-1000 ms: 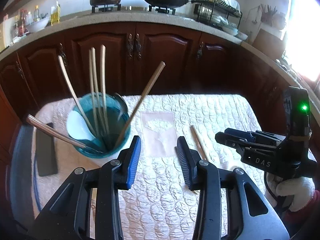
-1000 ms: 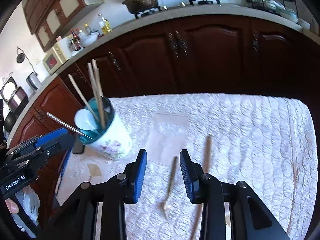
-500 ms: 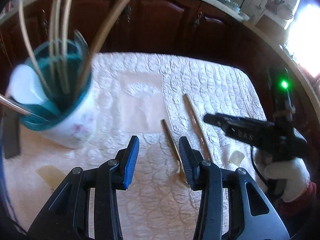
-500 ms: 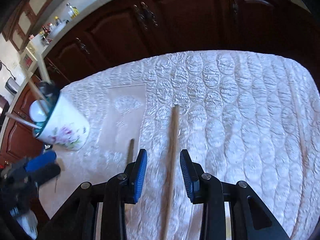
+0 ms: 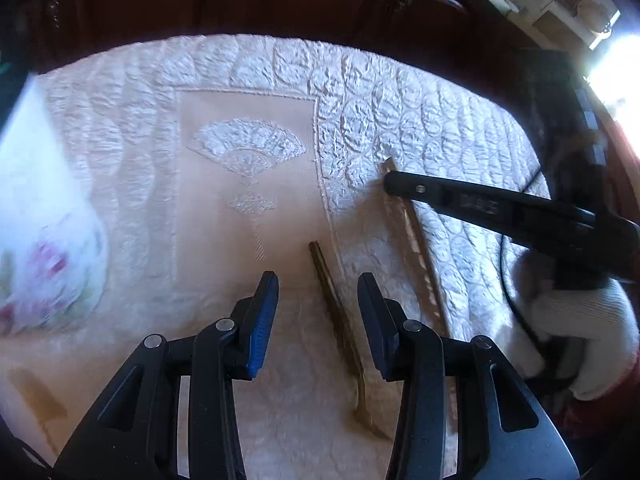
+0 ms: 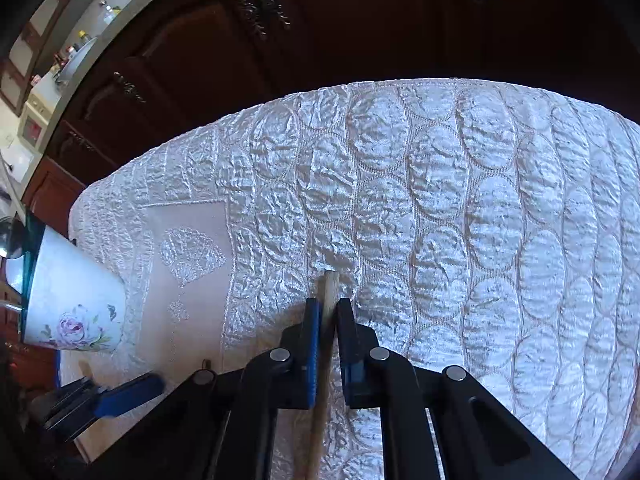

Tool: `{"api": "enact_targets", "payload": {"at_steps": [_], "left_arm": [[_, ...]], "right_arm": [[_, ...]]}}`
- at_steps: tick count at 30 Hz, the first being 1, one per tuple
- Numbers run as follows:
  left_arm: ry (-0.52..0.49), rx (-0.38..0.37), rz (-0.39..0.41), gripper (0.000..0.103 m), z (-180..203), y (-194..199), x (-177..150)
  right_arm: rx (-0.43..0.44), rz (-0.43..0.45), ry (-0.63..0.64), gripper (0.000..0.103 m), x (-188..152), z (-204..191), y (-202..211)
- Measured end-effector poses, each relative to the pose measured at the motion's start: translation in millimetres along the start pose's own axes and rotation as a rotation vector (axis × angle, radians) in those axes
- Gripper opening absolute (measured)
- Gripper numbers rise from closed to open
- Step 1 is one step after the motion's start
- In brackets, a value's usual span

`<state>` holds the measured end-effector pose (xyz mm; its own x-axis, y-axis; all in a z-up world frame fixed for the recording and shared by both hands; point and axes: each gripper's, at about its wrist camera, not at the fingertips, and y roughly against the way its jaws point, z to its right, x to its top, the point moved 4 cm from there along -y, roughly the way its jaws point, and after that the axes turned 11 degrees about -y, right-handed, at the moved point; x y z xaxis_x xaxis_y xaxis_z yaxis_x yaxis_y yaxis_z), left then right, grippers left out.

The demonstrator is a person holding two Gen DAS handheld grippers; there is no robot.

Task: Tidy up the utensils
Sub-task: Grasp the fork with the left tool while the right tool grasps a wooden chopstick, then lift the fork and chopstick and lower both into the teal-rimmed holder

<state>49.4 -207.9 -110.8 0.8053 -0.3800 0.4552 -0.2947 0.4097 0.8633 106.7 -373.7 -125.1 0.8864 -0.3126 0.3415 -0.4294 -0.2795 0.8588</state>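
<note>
Lying lengthwise between the parted left gripper (image 5: 318, 312), dark utensil (image 5: 340, 320) points away on the quilted cloth (image 5: 120, 120); left hand nearest. Right gripper (image 6: 328, 316) clamped on pale chopstick (image 6: 330, 284) alongside.

A pale wooden chopstick (image 6: 331, 292) lies on the quilted white cloth (image 6: 480, 208), its far tip just past the blue pads clamped on its sides. To its left, a darker chopstick (image 5: 334, 308) rests flat on the cloth, pointing away, near end curved. At the far left stands a white cup (image 6: 74, 304) with a purple flower print and teal inside, a metal spoon (image 6: 10, 236) at its rim.
</note>
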Motion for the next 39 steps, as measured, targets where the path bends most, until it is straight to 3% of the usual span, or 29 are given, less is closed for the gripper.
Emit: {"api": "enact_targets", "payload": {"at_steps": [2, 7, 11, 26, 39], "left_arm": [[-0.012, -0.006, -0.012, 0.039, 3, -8, 2], [-0.047, 0.009, -0.035, 0.01, 8, -21, 7], [-0.034, -0.005, -0.033, 0.009, 4, -14, 4], [-0.075, -0.007, 0.133, 0.006, 1, 90, -13], [-0.067, 0.017, 0.189, 0.005, 1, 124, -30]], "right_arm": [[0.001, -0.004, 0.008, 0.007, 2, 4, 1], [0.012, -0.013, 0.011, 0.007, 6, 17, 7], [0.023, -0.004, 0.017, 0.007, 4, 18, 18], [0.118, 0.146, 0.163, 0.007, -19, -25, 135], [0.12, 0.195, 0.232, 0.007, -62, -58, 177]]}}
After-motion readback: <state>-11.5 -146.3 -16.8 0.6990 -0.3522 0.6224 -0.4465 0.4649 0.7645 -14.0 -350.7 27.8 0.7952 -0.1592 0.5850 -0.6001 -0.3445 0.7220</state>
